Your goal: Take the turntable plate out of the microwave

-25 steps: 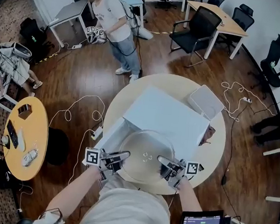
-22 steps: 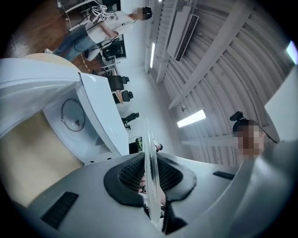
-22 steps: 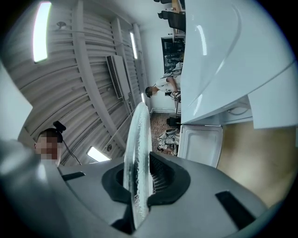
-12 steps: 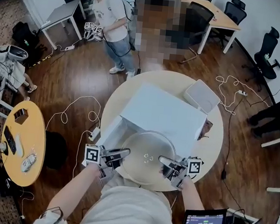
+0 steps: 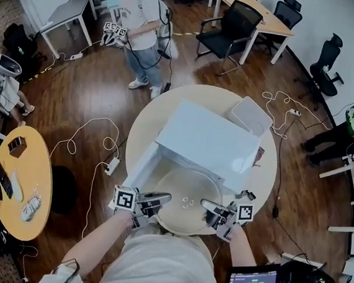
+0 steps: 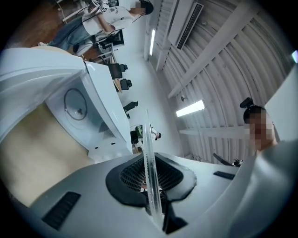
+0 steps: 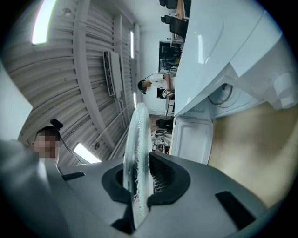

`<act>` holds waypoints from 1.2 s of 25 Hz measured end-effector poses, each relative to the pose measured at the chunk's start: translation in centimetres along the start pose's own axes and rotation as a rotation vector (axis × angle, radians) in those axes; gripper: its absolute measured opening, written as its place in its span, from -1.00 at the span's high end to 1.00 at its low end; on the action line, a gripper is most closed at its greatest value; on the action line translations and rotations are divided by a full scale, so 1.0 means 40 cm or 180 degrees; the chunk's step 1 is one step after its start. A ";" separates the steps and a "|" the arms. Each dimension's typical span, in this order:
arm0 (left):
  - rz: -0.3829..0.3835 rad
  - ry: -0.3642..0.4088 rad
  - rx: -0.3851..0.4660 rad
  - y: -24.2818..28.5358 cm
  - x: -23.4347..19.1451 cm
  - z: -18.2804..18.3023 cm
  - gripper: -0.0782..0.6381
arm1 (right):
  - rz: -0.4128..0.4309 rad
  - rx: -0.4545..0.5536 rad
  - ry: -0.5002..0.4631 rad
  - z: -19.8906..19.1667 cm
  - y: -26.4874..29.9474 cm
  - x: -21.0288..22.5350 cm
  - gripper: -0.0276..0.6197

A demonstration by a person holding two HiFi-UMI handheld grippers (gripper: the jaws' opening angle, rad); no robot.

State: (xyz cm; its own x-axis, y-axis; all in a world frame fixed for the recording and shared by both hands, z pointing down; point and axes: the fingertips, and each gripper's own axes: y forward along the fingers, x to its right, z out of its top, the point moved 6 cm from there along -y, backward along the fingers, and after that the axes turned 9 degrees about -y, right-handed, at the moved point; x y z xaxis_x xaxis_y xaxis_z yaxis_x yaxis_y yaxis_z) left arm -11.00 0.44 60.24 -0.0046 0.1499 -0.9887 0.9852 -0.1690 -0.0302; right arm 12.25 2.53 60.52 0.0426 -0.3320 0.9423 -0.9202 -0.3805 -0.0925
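My left gripper (image 5: 157,199) clenched on left rim of glass turntable plate (image 5: 187,198); my right gripper (image 5: 213,207) clenched on right rim. Plate level, just in front of microwave (image 5: 208,141) mouth, over near edge of round table (image 5: 142,125). Far rim maybe not clear of cavity, cannot tell.

Risks:
- Only thin bite on smooth glass; slips if one hand tilts or lags.
- Hands drift apart: rim escapes, plate drops, breaks.
- Left rim near open door (image 5: 138,165); may knock it.
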 end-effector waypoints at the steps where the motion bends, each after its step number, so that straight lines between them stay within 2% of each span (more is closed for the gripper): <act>1: -0.0012 -0.0017 -0.0024 -0.006 -0.001 -0.004 0.66 | -0.0035 0.0007 0.0008 -0.011 0.004 -0.003 0.83; 7: -0.0057 -0.0318 -0.0072 -0.069 -0.015 -0.014 0.67 | -0.0168 0.0106 -0.0021 -0.066 0.054 -0.028 0.83; 14: -0.0229 -0.0364 -0.0234 -0.106 -0.004 -0.025 0.68 | -0.0264 0.0189 -0.0099 -0.111 0.075 -0.063 0.83; 19: -0.0397 -0.0365 -0.0210 -0.103 0.010 -0.024 0.69 | -0.0395 0.0372 -0.0102 -0.135 0.070 -0.076 0.83; 22: -0.0453 -0.0515 -0.0169 -0.098 0.017 -0.036 0.70 | -0.0453 0.0472 -0.0132 -0.142 0.062 -0.089 0.83; 25: -0.0474 -0.0712 -0.0095 -0.091 0.026 -0.041 0.70 | -0.0460 0.0705 -0.0127 -0.137 0.048 -0.099 0.83; 30: -0.0520 -0.0799 0.0097 -0.084 0.053 -0.027 0.70 | -0.0405 0.0918 -0.0199 -0.127 0.048 -0.113 0.83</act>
State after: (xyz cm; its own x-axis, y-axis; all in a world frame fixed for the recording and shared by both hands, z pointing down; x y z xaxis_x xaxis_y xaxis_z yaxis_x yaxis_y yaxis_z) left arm -14.13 2.37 58.39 -0.2088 -0.0672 -0.9757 0.9623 -0.1922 -0.1927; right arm 8.31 7.69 57.71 0.1822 -0.3150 0.9315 -0.7580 -0.6483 -0.0710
